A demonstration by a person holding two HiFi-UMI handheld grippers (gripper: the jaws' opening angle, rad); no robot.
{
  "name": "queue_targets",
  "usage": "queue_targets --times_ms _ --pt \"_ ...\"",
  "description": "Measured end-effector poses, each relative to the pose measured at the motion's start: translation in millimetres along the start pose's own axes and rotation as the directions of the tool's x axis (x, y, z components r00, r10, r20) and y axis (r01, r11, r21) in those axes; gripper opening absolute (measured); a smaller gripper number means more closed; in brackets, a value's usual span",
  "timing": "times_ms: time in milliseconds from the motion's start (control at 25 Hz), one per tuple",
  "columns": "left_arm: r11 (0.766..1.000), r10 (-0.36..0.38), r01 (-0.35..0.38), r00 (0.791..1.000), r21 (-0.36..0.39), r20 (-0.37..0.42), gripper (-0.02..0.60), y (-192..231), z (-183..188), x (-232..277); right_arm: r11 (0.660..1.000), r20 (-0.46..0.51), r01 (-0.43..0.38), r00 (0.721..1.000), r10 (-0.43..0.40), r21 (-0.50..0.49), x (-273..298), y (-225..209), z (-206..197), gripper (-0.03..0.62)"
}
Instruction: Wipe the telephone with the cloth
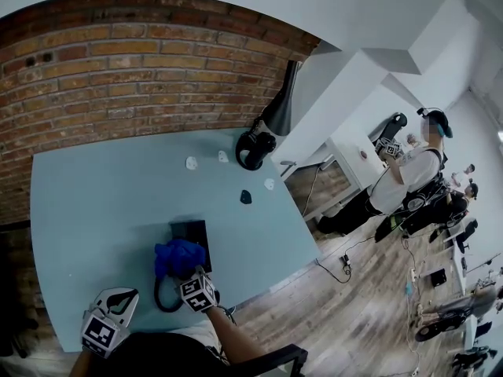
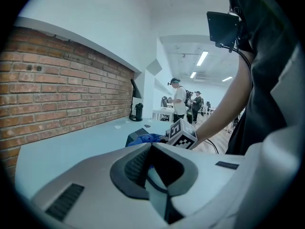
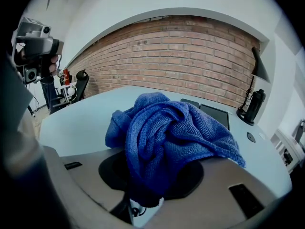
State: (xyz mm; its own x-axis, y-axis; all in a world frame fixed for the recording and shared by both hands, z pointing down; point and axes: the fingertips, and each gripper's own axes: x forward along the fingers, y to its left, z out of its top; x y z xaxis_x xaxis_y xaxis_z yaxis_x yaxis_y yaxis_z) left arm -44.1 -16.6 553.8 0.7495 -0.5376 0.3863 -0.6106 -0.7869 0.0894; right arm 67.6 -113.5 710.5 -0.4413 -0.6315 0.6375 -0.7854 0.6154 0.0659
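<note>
The black telephone [image 1: 191, 232] lies flat on the light blue table [image 1: 94, 203], near the front edge. A crumpled blue cloth [image 1: 178, 256] rests over its near end. My right gripper [image 1: 189, 273] is shut on that cloth; in the right gripper view the cloth [image 3: 167, 132] bulges out over the jaws and the telephone [image 3: 213, 111] shows behind it. The phone's coiled black cord [image 1: 162, 298] loops toward the table edge. My left gripper [image 1: 120, 298] hangs at the front left, jaws together with nothing in them, pointing toward the cloth [image 2: 145, 138] and telephone [image 2: 135, 136].
A black desk lamp [image 1: 277, 112] and a black flask [image 1: 253, 149] stand at the table's far right corner. Small white bits [image 1: 191, 162] and a dark disc [image 1: 246, 197] lie beyond the phone. The brick wall [image 1: 118, 77] borders the back. A person [image 1: 409, 175] stands across the room.
</note>
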Motion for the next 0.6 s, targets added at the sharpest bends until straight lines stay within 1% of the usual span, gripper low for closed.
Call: queue_targets --times_ms 200,320,440,480,520,560,600 --pt "1.0 -0.016 0.016 1.0 0.0 -0.008 -0.005 -4.4 -4.3 3.7 1.0 -0.024 -0.024 0.999 0.024 -0.016 -5.7 10.3 -15.9 0.135" --pt "1.0 -0.02 0.02 1.0 0.016 -0.011 -0.005 -7.0 0.2 5.1 0.999 -0.029 -0.052 0.998 0.052 0.004 -9.9 14.5 -25.9 0.135" --pt "1.0 -0.015 0.015 1.0 0.013 -0.014 -0.005 -9.8 0.7 4.6 0.997 -0.038 -0.079 0.996 0.08 0.027 -16.0 19.3 -38.6 0.135" --pt "1.0 -0.011 0.011 1.0 0.007 -0.017 -0.005 -9.9 1.5 3.8 0.994 -0.043 -0.092 0.995 0.095 0.059 -16.9 20.6 -42.3 0.135" --pt "1.0 -0.006 0.006 1.0 0.002 -0.019 -0.005 -9.5 3.0 3.0 0.985 -0.045 -0.116 0.991 0.122 0.124 -17.4 21.1 -44.7 0.135" --pt "1.0 -0.001 0.001 1.0 -0.002 -0.018 -0.005 -8.4 4.7 2.4 0.961 -0.039 -0.157 0.985 0.17 0.226 -18.5 21.2 -44.6 0.137" --pt "1.0 0.005 -0.005 1.0 -0.004 -0.014 -0.005 -6.6 6.1 1.9 0.914 -0.018 -0.217 0.971 0.237 0.344 -21.7 22.2 -40.0 0.137"
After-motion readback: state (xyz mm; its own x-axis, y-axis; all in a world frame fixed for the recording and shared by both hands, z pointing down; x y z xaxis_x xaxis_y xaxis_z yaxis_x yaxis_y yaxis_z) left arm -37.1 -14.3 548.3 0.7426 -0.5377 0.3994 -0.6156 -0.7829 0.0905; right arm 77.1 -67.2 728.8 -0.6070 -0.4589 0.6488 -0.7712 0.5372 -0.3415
